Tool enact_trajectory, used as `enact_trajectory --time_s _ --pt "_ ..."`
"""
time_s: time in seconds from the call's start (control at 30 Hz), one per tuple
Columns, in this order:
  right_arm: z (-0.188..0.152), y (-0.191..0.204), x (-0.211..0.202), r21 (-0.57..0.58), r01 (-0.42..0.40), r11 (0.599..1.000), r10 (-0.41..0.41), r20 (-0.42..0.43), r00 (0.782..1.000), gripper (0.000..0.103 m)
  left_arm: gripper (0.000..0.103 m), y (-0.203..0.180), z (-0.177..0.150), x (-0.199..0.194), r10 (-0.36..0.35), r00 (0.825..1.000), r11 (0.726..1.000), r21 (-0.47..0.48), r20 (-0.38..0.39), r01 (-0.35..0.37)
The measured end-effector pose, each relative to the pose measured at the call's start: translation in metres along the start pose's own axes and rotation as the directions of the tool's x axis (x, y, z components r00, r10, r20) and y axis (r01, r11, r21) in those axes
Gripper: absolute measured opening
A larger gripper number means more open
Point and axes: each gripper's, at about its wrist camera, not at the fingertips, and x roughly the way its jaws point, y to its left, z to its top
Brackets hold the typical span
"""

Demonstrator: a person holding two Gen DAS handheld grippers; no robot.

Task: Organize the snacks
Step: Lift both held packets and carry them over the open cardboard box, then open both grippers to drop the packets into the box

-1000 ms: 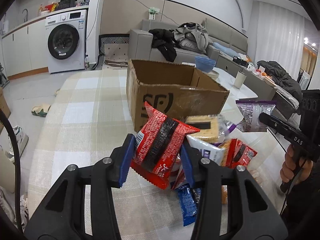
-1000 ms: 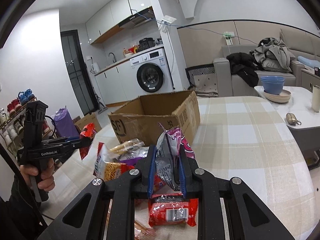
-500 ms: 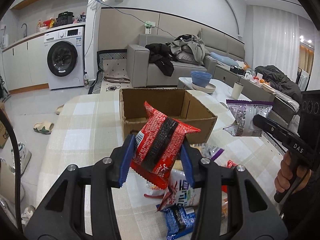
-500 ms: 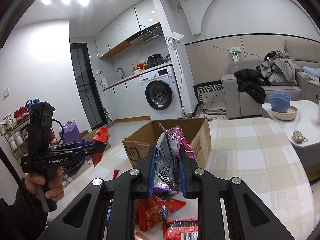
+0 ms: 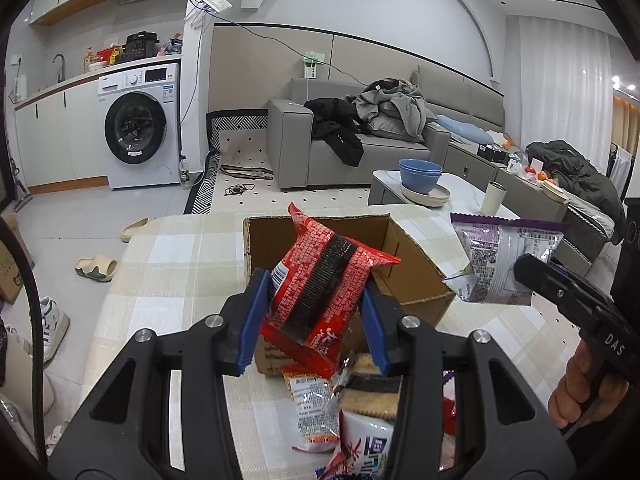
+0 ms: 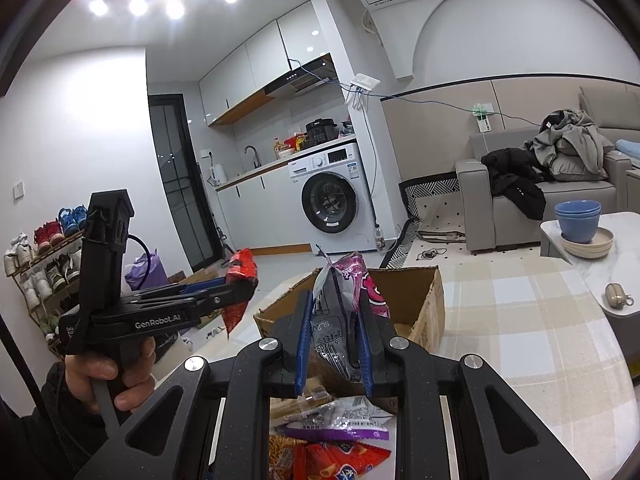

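Left gripper [image 5: 312, 320] is clamping a red snack packet [image 5: 320, 284] with a black stripe between its blue pads [image 5: 252, 320], holding it tilted in the air just in front of the open cardboard box [image 5: 416, 276] on the checked tablecloth [image 5: 168, 272]. Right gripper [image 6: 334, 344] is pinching a silver-and-purple snack bag [image 6: 340, 312] edge-on, jaws nearly together, held up over the near edge of the box. In the left wrist view that bag is showing at 3 o'clock, hanging clear of the box and to its right. In the right wrist view the left gripper and red packet are sitting at 9 o'clock, well apart from the bag. Loose snack packets [image 5: 320, 408] are lying piled on the cloth at 6 o'clock, touching the box's near wall. Box interior is mostly hidden.
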Motion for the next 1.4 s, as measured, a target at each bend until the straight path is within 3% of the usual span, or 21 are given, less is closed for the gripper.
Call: enact_trajectory --time_s 0.43,0.9,1.1,1.2,1.27,1.33,1.4 --pt "0.006 0.002 0.03 0.003 0.001 1.0 -0.001 -0.007 1.0 0.02 0.041 -0.003 0.022 0.057 0.034 0.999 0.999 0.006 -0.033 -0.034" --pt "0.008 -0.008 0.059 0.026 -0.007 1.0 0.008 -0.07 0.998 0.02 0.041 -0.003 0.016 0.106 0.042 0.995 0.999 0.011 -0.087 -0.041" --pt "0.011 -0.006 0.065 0.012 0.016 1.0 -0.015 -0.071 0.997 0.028 0.042 -0.001 0.018 0.119 0.049 0.992 0.999 0.023 -0.113 -0.047" --pt "0.011 -0.009 0.061 0.017 0.033 0.999 -0.031 -0.075 0.997 0.041 0.06 0.001 0.016 0.116 0.044 0.993 0.999 0.023 -0.11 -0.041" --pt "0.011 -0.013 0.055 0.025 0.043 0.999 -0.041 -0.075 0.996 0.054 0.081 0.003 0.011 0.107 0.047 0.995 0.999 0.024 -0.093 -0.045" --pt "0.011 -0.018 0.048 0.042 0.051 0.998 -0.047 -0.086 0.995 0.085 0.083 0.004 0.01 0.098 0.047 0.995 0.999 0.026 -0.083 -0.045" --pt "0.012 -0.022 0.041 0.054 0.064 0.996 -0.059 -0.09 0.994 0.098 0.084 0.005 0.006 0.09 0.043 0.994 0.999 0.02 -0.098 -0.041"
